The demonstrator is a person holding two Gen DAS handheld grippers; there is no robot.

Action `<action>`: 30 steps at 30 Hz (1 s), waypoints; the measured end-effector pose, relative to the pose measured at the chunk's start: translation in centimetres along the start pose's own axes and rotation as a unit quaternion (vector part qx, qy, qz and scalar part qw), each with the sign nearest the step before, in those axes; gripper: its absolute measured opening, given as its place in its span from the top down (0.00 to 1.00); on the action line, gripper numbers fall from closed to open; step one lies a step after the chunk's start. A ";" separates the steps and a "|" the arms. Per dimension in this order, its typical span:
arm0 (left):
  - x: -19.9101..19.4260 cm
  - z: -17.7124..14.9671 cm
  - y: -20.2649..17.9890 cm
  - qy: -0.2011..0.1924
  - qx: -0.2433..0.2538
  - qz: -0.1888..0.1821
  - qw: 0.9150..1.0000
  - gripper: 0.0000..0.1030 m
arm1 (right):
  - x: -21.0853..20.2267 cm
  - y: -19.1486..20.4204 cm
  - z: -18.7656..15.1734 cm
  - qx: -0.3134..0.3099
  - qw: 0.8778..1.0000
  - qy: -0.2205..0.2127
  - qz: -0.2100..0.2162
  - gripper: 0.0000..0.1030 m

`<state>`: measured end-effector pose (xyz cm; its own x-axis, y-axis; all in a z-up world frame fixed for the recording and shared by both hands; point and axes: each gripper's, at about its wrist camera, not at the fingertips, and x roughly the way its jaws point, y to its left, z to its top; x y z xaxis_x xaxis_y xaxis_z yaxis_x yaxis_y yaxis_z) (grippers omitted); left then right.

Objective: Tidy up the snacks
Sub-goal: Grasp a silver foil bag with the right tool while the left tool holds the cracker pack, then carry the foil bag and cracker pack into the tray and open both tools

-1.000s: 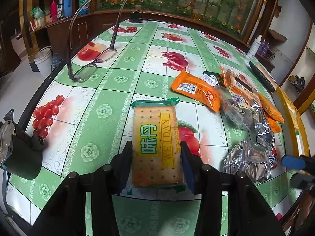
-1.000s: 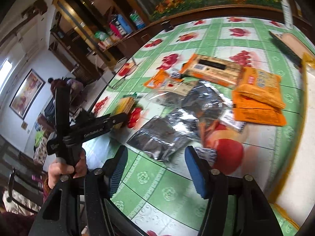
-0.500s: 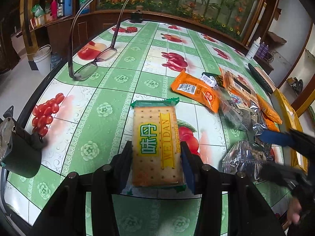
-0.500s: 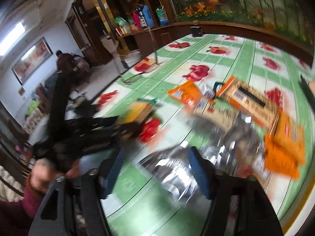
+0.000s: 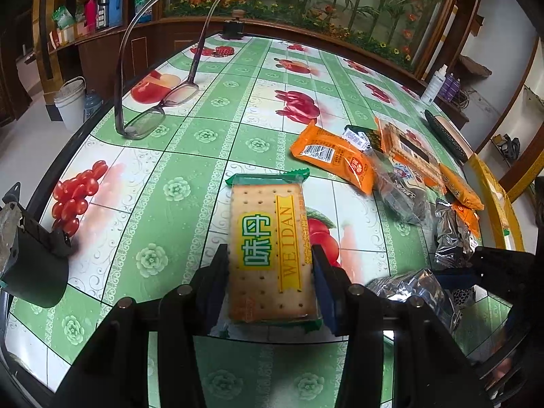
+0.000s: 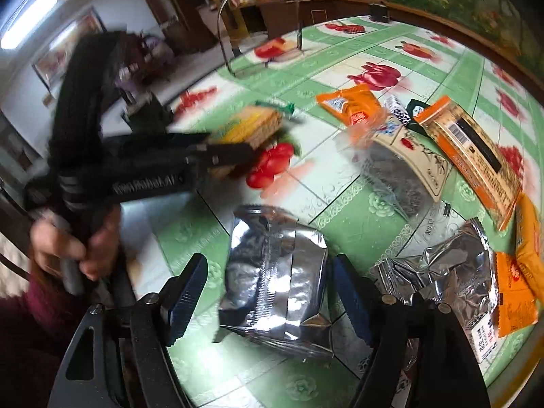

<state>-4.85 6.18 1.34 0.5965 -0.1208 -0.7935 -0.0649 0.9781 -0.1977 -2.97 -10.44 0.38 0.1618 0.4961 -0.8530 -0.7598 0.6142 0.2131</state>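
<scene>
The WEIDAN cracker packet [image 5: 272, 251] is clamped flat between both pads of the left gripper [image 5: 270, 289] on the table [image 5: 190, 156]. To its right, a silver foil pouch [image 6: 275, 282] is straddled, untouched, by the widely spread right gripper [image 6: 268, 295]. Beyond the packet, an orange snack packet [image 5: 331, 156] is seen.

Weidan cracker pack [image 5: 270, 255] flat, silver pouch [image 6: 275, 285] flat

Both close wrist views share the cracker pack [image 5: 270, 251] [image 6: 246, 125].

Left tool [image 6: 234, 153] motion-blurred; cracker packet [image 6: 248, 129] partly hidden.
</scene>
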 end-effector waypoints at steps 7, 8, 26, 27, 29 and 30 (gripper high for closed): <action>0.1 0.0 -0.2 0.000 0.004 0.003 1.000 0.56 | 0.5 2.0 -0.6 -0.021 0.997 -0.018 -0.077 0.38; 0.1 -0.1 -0.2 -0.001 0.004 0.002 1.000 0.56 | 0.4 2.3 -0.8 -0.027 0.995 -0.023 -0.095 0.38; -1.3 -0.3 -0.5 -0.038 0.019 -0.027 0.999 0.56 | -4.7 1.6 -3.4 0.078 0.985 -0.145 -0.058 0.39; -1.5 -0.4 -0.5 -0.043 0.019 -0.029 0.998 0.56 | -4.9 1.6 -3.7 0.082 0.984 -0.147 -0.055 0.39; -1.5 -0.5 -0.6 -0.044 0.015 -0.028 0.999 0.56 | -5.5 1.5 -4.1 0.087 0.983 -0.151 -0.054 0.39; -1.4 -0.5 -0.7 -0.040 0.012 -0.034 0.999 0.56 | -5.8 1.4 -4.3 0.089 0.983 -0.154 -0.054 0.39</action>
<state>-6.09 5.61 2.29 0.6605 -0.1742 -0.7303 -0.0039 0.9719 -0.2353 -7.66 -15.05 3.58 0.4395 0.5669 -0.6967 -0.6099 0.7578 0.2319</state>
